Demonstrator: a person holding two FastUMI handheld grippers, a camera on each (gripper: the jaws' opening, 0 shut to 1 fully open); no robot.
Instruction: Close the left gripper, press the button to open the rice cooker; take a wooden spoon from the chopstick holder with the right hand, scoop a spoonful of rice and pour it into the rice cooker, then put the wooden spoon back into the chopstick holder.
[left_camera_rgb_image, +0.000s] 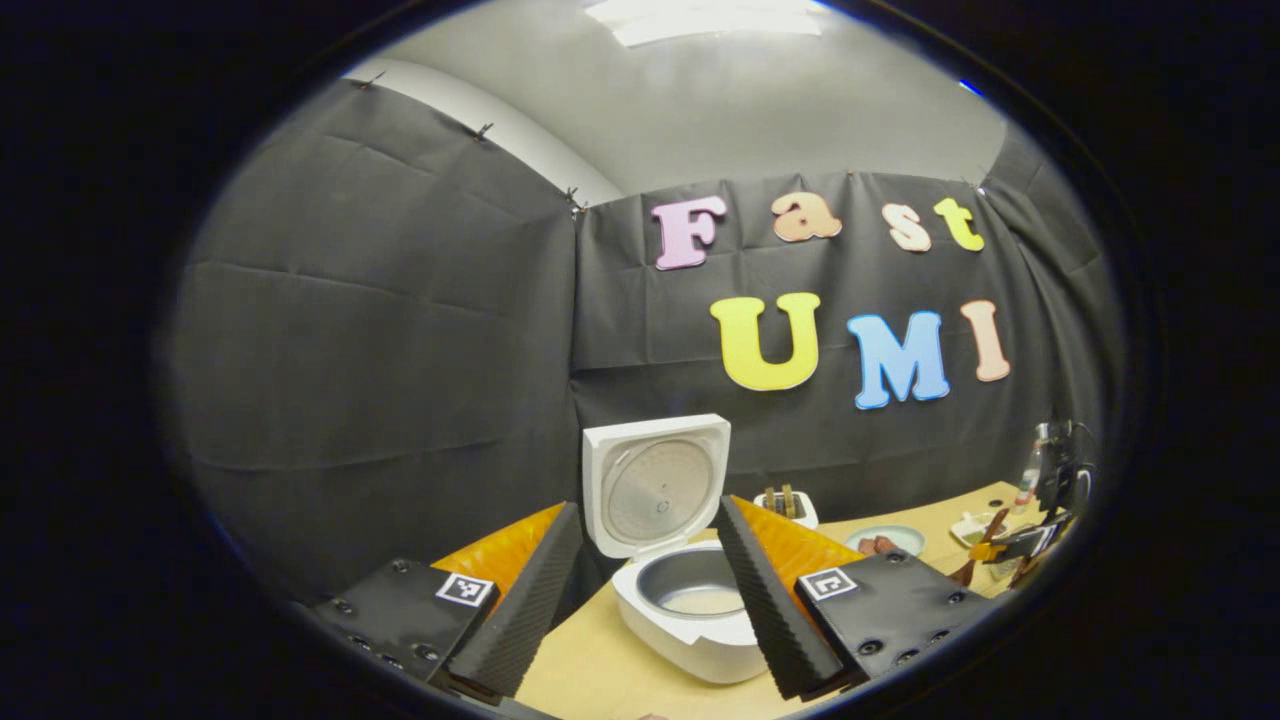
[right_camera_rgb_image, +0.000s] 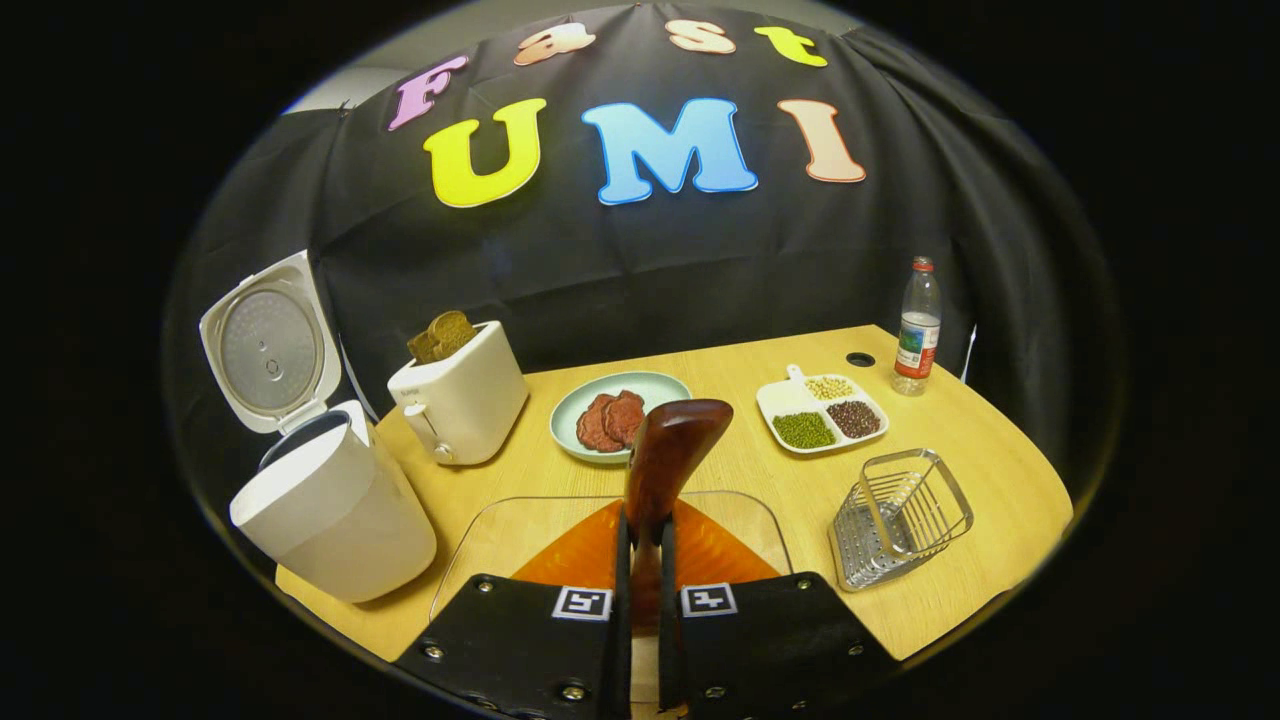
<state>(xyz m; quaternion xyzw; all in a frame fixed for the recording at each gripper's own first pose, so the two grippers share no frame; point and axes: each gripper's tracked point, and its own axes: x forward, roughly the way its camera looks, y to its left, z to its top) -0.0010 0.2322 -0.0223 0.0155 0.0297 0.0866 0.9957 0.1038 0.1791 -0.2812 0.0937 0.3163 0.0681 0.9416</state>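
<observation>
spoon (right_camera_rgb_image: 668, 450) clamped in the right gripper (right_camera_rgb_image: 640, 560)
left gripper (left_camera_rgb_image: 645, 590) held apart, clear of the open rice cooker (left_camera_rgb_image: 690, 590) so rice can be poured in

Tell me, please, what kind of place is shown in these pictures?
Probably a mock kitchen set up in a recording booth, not a real home. A wooden table carries a rice cooker with its lid up, a toaster and a plate of meat, with black cloth hung behind as walls.

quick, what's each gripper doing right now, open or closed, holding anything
Left gripper: open, holding nothing, in front of the open rice cooker.
Right gripper: shut on the wooden spoon.
</observation>
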